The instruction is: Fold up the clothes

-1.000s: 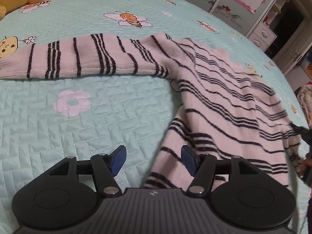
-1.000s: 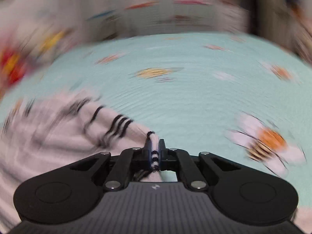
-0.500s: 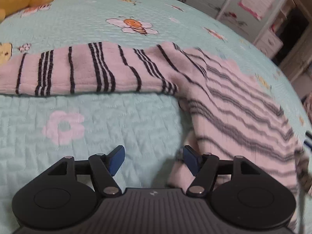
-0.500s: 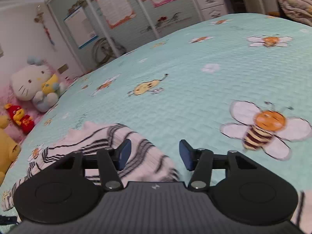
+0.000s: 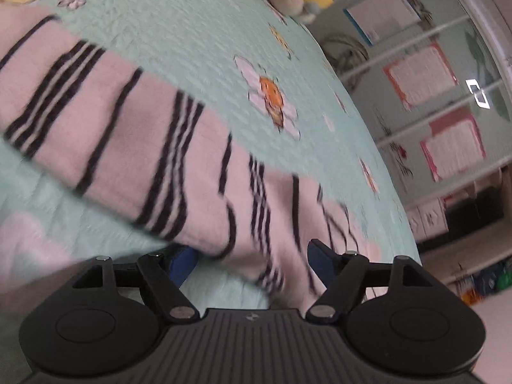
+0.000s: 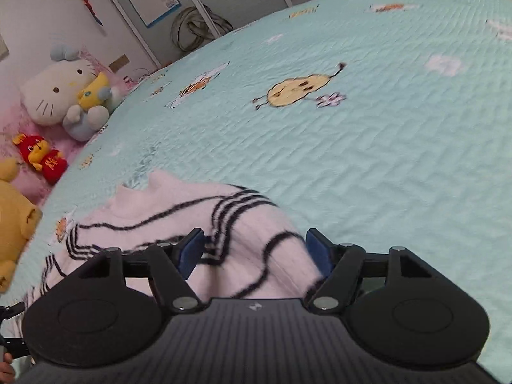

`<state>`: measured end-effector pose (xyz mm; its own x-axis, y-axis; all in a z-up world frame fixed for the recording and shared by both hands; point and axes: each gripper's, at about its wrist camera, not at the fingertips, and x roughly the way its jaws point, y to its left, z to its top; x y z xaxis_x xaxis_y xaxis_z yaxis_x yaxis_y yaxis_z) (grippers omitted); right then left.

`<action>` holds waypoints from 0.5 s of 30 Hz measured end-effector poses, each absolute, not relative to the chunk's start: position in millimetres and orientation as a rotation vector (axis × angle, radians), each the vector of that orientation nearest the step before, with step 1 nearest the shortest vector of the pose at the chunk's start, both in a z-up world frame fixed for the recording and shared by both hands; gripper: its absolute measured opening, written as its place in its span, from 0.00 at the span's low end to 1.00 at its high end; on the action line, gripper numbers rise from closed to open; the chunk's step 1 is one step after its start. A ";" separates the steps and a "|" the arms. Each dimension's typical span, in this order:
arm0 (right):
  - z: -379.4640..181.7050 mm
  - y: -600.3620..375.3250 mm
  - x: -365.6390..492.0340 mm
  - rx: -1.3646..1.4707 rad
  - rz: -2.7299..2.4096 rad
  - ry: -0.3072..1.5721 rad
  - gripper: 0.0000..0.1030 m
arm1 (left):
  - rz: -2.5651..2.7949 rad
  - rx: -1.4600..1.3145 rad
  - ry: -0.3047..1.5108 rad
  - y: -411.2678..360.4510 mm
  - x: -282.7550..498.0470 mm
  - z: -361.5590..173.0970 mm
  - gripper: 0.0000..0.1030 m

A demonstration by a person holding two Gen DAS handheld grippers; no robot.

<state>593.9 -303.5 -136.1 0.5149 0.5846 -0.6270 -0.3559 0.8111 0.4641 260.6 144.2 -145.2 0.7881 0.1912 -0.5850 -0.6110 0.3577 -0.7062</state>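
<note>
Both sets of jaws stand wide and have just been opening. The left gripper (image 5: 252, 264) has a pink sweater (image 5: 134, 147) with thin black stripes between its blue pads, unpinched; the view is blurred. The right gripper (image 6: 254, 252) straddles a rumpled fold of that sweater (image 6: 198, 211), which lies on the mint quilted bedspread (image 6: 368, 160) printed with bees. Wall lettering behind is too small to read.

The sweater (image 5: 166, 147) is pale pink with thin black stripes, single and in threes. The bedspread (image 6: 368, 147) is mint green, quilted in zigzag, printed with orange bees, white flowers and yellow spotted shapes. Claw pads (image 6: 192, 251) are blue on black arms.
</note>
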 end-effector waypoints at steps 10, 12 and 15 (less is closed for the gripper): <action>-124.9 -339.6 610.9 0.259 0.368 0.808 0.04 | 0.599 -0.786 0.467 186.9 323.4 -101.2 0.09; -131.3 -343.1 615.3 0.215 0.323 0.815 0.04 | 0.524 -0.673 0.494 175.8 337.6 -91.6 0.09; -138.2 -337.9 615.3 0.179 0.299 0.789 0.05 | 0.488 -0.538 0.504 157.0 347.3 -83.2 0.13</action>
<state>615.3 -337.9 -138.2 0.6656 0.3293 -0.6697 -0.1968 0.9431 0.2682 347.3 157.0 -83.2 0.7698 0.2997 -0.5635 -0.5534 0.7533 -0.3553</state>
